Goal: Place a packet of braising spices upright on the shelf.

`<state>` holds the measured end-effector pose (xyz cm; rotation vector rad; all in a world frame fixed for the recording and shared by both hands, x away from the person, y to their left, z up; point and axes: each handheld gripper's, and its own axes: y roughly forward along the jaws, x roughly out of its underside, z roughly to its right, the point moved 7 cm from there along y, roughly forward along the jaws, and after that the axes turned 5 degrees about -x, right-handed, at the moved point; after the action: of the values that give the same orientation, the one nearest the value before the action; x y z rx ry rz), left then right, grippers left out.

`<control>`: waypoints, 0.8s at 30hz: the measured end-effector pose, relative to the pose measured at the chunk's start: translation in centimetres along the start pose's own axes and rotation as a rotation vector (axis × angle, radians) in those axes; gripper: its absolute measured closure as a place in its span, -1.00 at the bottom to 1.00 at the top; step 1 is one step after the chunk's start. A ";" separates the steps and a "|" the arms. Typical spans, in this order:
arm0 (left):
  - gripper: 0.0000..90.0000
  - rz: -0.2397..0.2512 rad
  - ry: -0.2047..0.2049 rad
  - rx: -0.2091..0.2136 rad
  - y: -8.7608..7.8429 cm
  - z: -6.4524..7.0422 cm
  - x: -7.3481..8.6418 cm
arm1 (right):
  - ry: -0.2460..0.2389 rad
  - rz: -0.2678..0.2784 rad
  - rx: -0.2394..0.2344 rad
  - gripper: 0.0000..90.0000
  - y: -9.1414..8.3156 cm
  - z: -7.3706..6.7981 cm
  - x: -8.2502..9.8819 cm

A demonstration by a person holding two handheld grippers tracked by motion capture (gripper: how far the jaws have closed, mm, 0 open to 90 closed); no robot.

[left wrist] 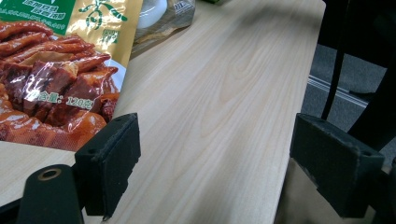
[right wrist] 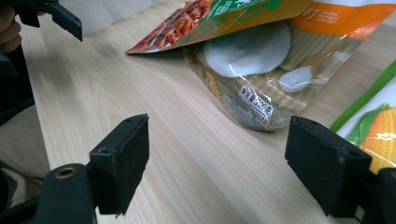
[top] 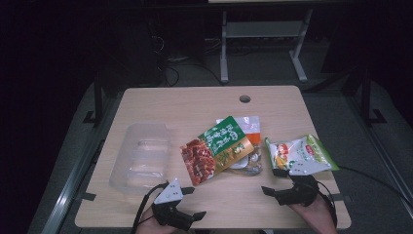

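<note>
A green and gold pouch picturing red meat lies mid-table, partly over a clear packet with an orange top. To its right lies a green and white corn packet. My left gripper hovers open at the near edge, just below the pouch's corner, nothing between its jaws. My right gripper stands open over bare wood, the clear packet ahead of it and the corn packet beside its right jaw.
A clear plastic tray sits at the table's left. The wooden table has a cable hole at the back. Metal desk legs stand on the dark floor beyond. The left gripper's jaw appears in the right gripper view.
</note>
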<state>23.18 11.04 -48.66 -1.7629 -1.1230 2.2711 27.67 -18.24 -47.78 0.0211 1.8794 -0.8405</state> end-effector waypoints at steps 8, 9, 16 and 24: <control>-0.65 0.004 -0.006 -0.008 0.0 -0.3 0.0 | 0.013 0.022 0.011 -0.53 0.0 0.2 -0.2; -0.64 0.004 -0.005 -0.011 -0.1 -0.4 0.1 | 0.025 0.014 0.003 -0.53 0.2 0.1 -0.2; -0.64 0.007 -0.004 -0.021 -0.2 -0.8 0.2 | -0.007 0.013 0.005 -0.53 0.9 -0.4 -0.9; -0.65 0.008 -0.007 -0.020 -0.1 -0.7 0.1 | 0.019 0.008 0.018 -0.56 1.8 -0.3 -1.4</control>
<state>23.74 11.53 -48.79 -1.7715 -1.1451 2.2803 28.78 -16.24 -47.57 0.0483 1.8888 -0.8542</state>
